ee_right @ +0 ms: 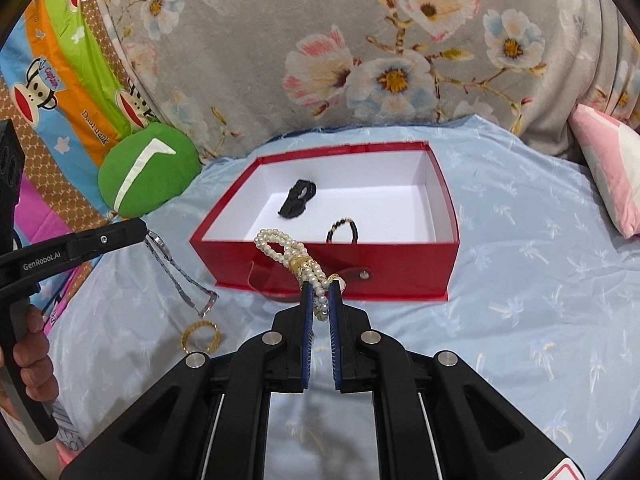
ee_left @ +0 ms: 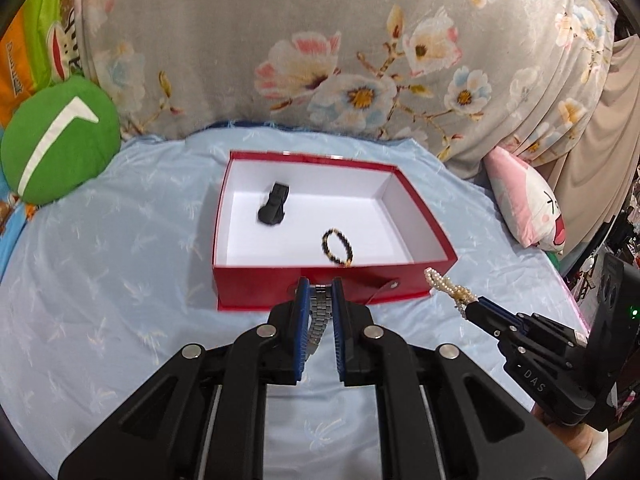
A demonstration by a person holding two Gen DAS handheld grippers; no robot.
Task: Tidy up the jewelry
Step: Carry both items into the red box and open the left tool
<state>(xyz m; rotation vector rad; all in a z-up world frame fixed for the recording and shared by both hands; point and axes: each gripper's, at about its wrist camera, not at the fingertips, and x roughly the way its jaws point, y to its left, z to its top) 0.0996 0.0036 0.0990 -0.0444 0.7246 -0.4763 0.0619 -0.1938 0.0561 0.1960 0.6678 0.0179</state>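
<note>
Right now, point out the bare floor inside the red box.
The red cardboard box is bare along its right half, beyond the black beaded bracelet. The left-back holds the black watch.

Bracelet [ee_left: 338, 247] and watch [ee_left: 273, 209] in box [ee_left: 320, 286].
</note>
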